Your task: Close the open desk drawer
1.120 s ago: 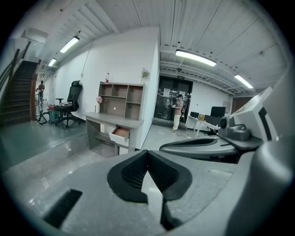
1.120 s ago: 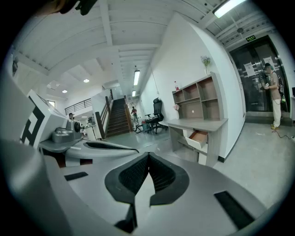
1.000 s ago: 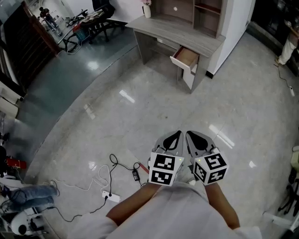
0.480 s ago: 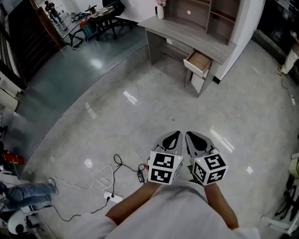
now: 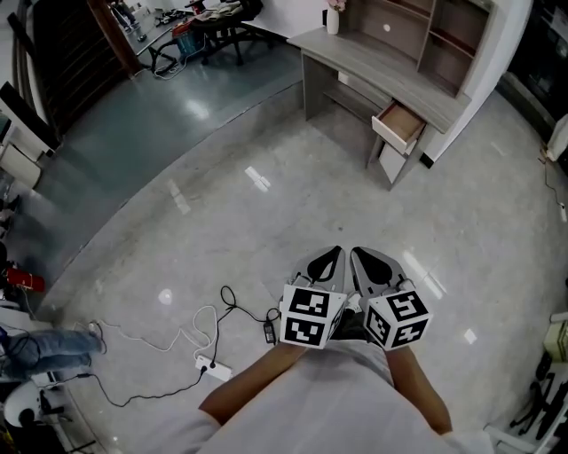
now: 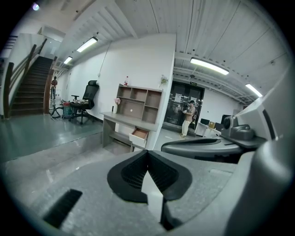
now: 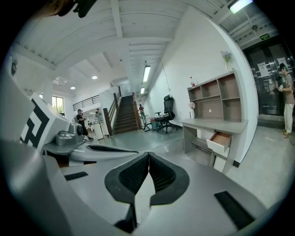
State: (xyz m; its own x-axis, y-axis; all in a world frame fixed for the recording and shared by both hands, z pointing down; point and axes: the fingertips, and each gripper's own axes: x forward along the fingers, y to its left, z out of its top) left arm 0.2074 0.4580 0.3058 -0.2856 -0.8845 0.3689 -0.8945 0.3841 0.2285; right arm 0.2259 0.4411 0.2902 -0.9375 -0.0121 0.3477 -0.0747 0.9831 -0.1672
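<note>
The grey desk (image 5: 373, 66) stands far ahead by the white wall, and its drawer (image 5: 399, 125) is pulled out with a brown inside. Held side by side in front of the person's body, my left gripper (image 5: 332, 255) and right gripper (image 5: 360, 255) are a long way from the desk. Both are shut with nothing between their jaws. In the left gripper view the left gripper (image 6: 147, 155) points toward the drawer (image 6: 138, 134). The right gripper (image 7: 148, 157) sees the drawer (image 7: 219, 139) to the right of its shut jaws.
White and black cables with a power strip (image 5: 209, 365) lie on the glossy floor at the lower left. An office chair (image 5: 222, 22) and a staircase (image 5: 49, 62) stand at the far left. A shelf unit (image 5: 435, 35) tops the desk. A person (image 6: 188, 119) stands far off.
The desk and its open drawer have shifted right in the head view and look slightly nearer. The floor cables have slid along too. Both grippers keep their place before the body, still shut.
</note>
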